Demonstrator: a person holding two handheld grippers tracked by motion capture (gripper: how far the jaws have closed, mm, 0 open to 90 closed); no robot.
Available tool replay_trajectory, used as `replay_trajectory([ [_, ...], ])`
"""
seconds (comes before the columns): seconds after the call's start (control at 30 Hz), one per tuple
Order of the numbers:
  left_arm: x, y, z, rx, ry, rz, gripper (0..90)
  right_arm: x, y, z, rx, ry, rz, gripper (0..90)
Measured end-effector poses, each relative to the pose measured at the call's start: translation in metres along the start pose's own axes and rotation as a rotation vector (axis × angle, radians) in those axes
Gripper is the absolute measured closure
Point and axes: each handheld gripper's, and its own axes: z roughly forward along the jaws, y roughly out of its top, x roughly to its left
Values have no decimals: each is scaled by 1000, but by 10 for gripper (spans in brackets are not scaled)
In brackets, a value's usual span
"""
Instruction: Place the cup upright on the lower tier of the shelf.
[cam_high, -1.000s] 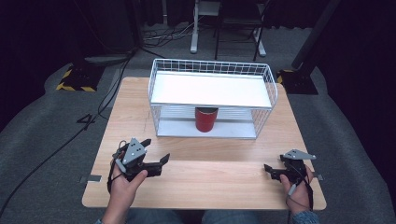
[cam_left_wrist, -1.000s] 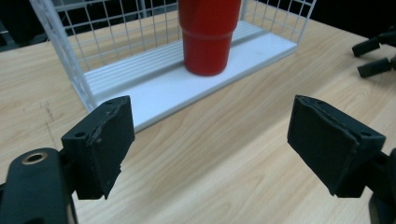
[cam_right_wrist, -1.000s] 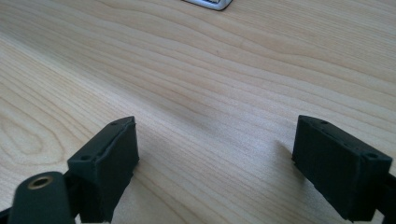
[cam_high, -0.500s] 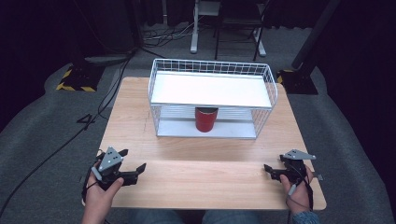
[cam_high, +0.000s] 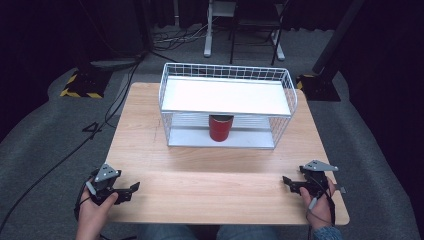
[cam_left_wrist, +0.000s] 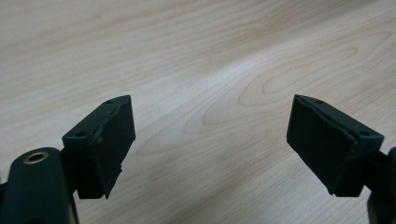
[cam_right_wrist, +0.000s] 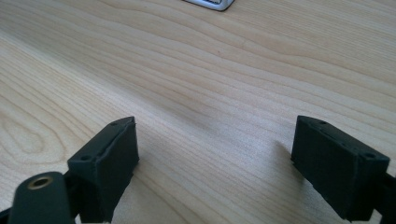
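Observation:
A red cylindrical can stands upright on the lower level of a white wire shelf rack at the middle back of the wooden table. My left gripper rests at the table's front left corner, open, with bare wood between its jaws. My right gripper sits near the front right corner, also open and holding nothing. Both grippers are far from the can.
The rack has a flat white top panel and a white base. A corner of that base shows at the top of the right gripper view. Dark floor, cables and chair legs lie beyond the table.
My left gripper has drawn back and to the left, from the front middle-left of the table toward its front left corner. The right gripper has stayed put.

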Motion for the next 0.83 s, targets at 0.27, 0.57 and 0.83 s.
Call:
replay_trajectory([
  [0.27,3,-5,12,71,8,12,152,0,0,0,0,0,0,150],
  [0.57,2,-4,21,39,65,45,122,0,0,0,0,-1,-1,150],
  [0.83,1,-2,24,31,93,6,109,0,0,0,2,5,1,149],
])
